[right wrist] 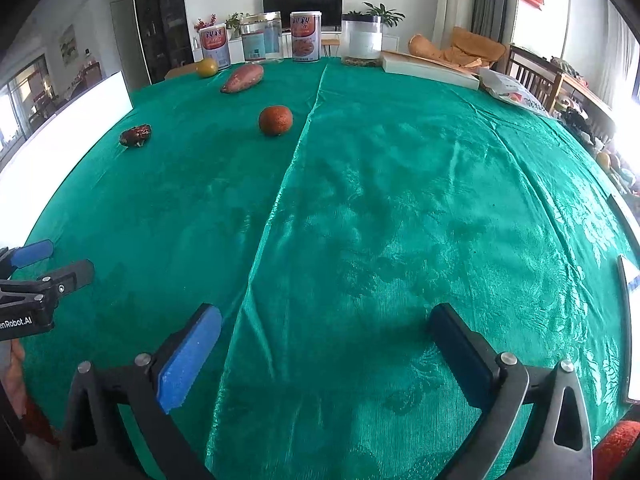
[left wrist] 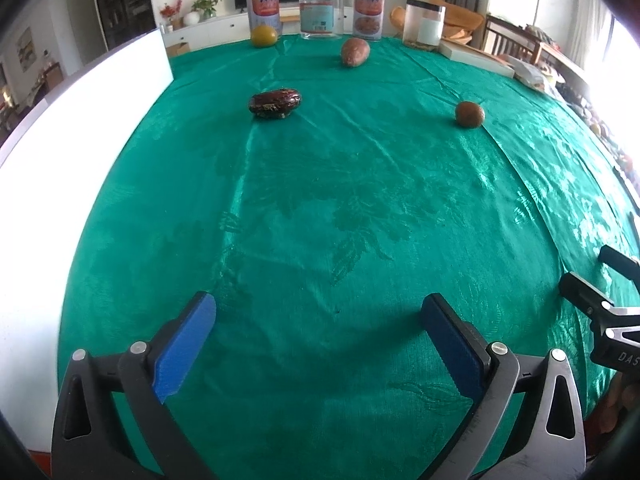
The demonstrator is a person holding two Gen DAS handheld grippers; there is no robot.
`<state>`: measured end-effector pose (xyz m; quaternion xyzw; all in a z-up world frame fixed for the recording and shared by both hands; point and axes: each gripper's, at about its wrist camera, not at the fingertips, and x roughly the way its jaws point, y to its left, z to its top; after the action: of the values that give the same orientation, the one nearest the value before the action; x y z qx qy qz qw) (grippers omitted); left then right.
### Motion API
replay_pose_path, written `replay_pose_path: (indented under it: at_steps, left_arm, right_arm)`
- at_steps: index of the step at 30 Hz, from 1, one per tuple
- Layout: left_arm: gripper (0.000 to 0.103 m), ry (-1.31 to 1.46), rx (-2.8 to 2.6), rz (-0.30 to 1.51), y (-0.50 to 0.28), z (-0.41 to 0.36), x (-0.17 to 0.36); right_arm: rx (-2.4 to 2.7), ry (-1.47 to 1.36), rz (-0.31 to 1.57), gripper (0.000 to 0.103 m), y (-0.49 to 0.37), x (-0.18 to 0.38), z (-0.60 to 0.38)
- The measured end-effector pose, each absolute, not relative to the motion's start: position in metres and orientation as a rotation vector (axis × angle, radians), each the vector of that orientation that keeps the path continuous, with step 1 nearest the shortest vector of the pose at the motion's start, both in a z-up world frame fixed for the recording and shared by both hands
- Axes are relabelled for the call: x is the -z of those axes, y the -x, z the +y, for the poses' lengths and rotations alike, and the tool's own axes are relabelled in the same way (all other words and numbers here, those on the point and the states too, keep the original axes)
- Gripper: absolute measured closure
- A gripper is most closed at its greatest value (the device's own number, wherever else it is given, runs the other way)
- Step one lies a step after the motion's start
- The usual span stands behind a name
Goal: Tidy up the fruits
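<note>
On the green tablecloth (left wrist: 320, 220) lie a dark red date-like fruit (left wrist: 275, 103) (right wrist: 136, 135), a round brown-orange fruit (left wrist: 469, 114) (right wrist: 275, 120), a sweet potato (left wrist: 355, 51) (right wrist: 243, 77) and a yellow round fruit (left wrist: 263, 35) (right wrist: 207, 67) at the far side. My left gripper (left wrist: 318, 316) is open and empty, low over the near cloth. My right gripper (right wrist: 326, 328) is open and empty, to the right of the left one. Each gripper shows at the edge of the other's view, the right one (left wrist: 592, 280) and the left one (right wrist: 60, 264).
Two printed cans (left wrist: 262, 8) (left wrist: 369, 12), a clear jar (left wrist: 321, 12) and a white-labelled jar (left wrist: 424, 24) stand along the far edge. A white board (left wrist: 80, 128) lines the left side. A flat white box (right wrist: 430, 68) and a bag (right wrist: 516, 92) lie far right.
</note>
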<state>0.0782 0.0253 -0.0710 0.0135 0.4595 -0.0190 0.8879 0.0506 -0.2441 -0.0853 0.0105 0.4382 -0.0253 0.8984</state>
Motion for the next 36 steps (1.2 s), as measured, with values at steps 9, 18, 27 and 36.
replay_pose_path:
  at_steps: [9,18,27,36]
  left_arm:
    - [0.000,-0.028,0.040,0.922,-0.0748,0.0265,0.0720]
    - [0.000,-0.025,0.034,0.915,-0.0742,0.0264,0.0722]
    - [0.000,-0.022,0.031,0.909,-0.0741,0.0262,0.0720]
    - [0.000,-0.021,0.030,0.908,-0.0740,0.0266,0.0721]
  right_arm:
    - [0.024,-0.005,0.901,0.000,-0.0452,0.0852,-0.2439]
    - [0.003,0.006,0.906,0.000,-0.0449,0.0846,-0.2440]
    - [-0.002,0.009,0.909,0.000,-0.0454,0.0849,-0.2440]
    - [-0.003,0.009,0.909,0.000,-0.0453,0.0848,-0.2439]
